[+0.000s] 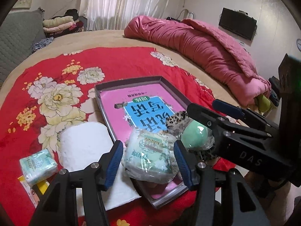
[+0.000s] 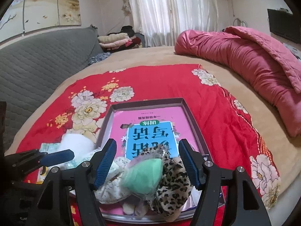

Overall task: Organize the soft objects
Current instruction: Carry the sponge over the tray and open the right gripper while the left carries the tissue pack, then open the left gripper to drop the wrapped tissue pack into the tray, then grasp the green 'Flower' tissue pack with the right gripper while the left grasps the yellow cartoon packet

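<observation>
On the red floral blanket (image 1: pixel 116 64), one tray (image 1: pixel 129 82) holds three soft items; both grippers' fingers apart.

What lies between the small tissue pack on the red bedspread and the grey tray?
A white rolled towel lies between the small tissue pack and the grey tray, its right edge against the tray's wall. The left wrist view shows it best.

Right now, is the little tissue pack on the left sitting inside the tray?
No, the small tissue pack lies on the red flowered blanket, outside the tray and beyond the white towel.
</observation>
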`<state>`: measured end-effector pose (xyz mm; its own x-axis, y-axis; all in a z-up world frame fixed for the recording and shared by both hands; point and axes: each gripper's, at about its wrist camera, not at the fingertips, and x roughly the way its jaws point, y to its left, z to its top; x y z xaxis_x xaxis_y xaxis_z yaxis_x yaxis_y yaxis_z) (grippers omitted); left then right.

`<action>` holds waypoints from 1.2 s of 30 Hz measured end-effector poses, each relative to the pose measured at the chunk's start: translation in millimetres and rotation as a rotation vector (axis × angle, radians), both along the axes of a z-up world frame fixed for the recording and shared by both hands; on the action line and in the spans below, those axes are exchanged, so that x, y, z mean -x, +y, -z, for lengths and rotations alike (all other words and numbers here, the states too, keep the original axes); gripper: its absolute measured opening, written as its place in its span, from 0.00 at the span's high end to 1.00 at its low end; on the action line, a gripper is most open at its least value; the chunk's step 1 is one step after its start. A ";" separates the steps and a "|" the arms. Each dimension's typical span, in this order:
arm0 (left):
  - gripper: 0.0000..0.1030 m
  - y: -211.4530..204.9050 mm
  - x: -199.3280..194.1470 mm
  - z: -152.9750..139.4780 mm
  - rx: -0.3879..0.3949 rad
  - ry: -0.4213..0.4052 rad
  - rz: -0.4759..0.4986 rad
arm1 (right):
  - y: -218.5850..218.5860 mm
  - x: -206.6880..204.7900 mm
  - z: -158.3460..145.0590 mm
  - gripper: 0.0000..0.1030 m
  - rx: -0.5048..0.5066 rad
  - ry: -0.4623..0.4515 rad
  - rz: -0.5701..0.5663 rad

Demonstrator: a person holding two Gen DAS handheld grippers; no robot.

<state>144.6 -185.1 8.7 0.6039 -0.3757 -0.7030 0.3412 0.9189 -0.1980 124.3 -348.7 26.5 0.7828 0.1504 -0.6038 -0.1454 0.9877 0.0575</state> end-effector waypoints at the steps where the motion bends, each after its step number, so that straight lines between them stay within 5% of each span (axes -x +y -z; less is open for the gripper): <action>1: 0.46 2.6 0.8 -2.6 0.003 -0.004 -0.004 | 1.2 0.9 -2.0 0.32 0.000 -0.004 -0.001; 11: 0.46 48.4 8.7 -16.3 0.035 -0.017 -0.090 | 36.1 9.1 -32.0 0.31 -0.004 -0.047 -0.072; 17: 0.46 101.1 23.2 -8.1 0.012 0.031 -0.227 | 76.7 11.2 -38.4 0.31 0.038 -0.048 -0.153; 25: 0.44 161.7 34.0 22.6 0.023 0.195 -0.385 | 127.5 14.5 -34.4 0.29 0.084 -0.031 -0.255; 36: 0.43 175.6 15.7 60.7 0.005 0.358 -0.504 | 172.2 21.1 -20.1 0.29 0.133 -0.008 -0.358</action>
<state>128.9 -9.5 -52.0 0.4348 -0.1092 -0.8939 -0.2235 0.9485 -0.2246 103.1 -176.4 46.6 0.6995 0.3359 -0.6308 -0.4825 0.8731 -0.0702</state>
